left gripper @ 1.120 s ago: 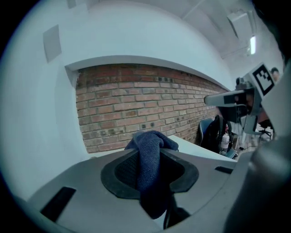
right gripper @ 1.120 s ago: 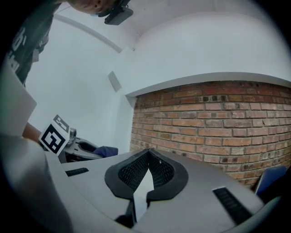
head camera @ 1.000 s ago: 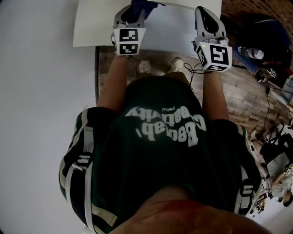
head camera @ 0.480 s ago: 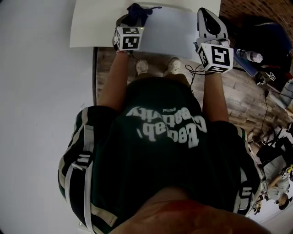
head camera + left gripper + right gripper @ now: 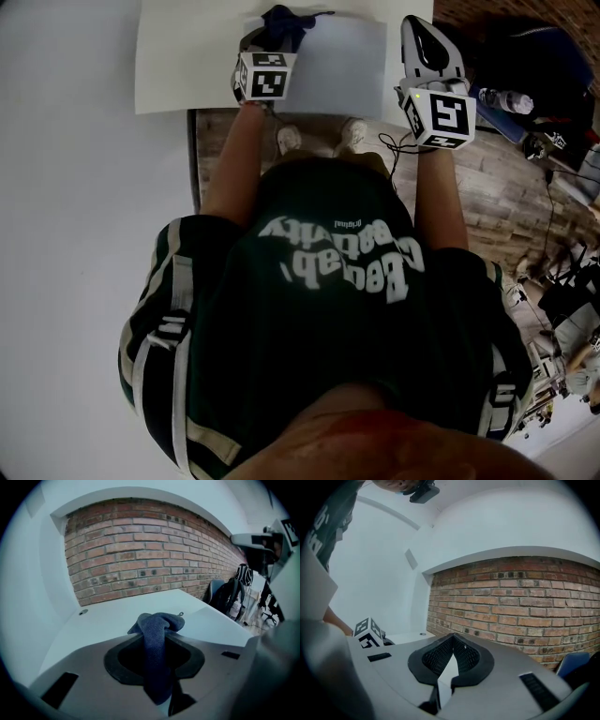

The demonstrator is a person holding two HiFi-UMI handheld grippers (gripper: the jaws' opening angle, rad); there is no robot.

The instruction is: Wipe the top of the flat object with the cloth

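Nudged farther in over the flat white panel [image 5: 352, 56], with blue cloth [image 5: 281, 21] pinched tight in left gripper [image 5: 157, 665], bunched on panel's left part. Probably soft, light, limp; best gripped mid-bunch. Right gripper [image 5: 451, 660] closed, empty, beside panel's right edge.

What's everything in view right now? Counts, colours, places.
cloth: 1, dark blue, bunched over the flat object's left part
flat object: 1, pale blue-white, on the table
table: 1, white, against the wall
brick wall: 1, red-brown, behind the table
bottle: 1, clear, right of the table
floor: wooden, brown
shoes: 2, pale, on the floor
left hand-held gripper: grey, clamped on the cloth
right hand-held gripper: grey, jaw tips together, near the table's right edge
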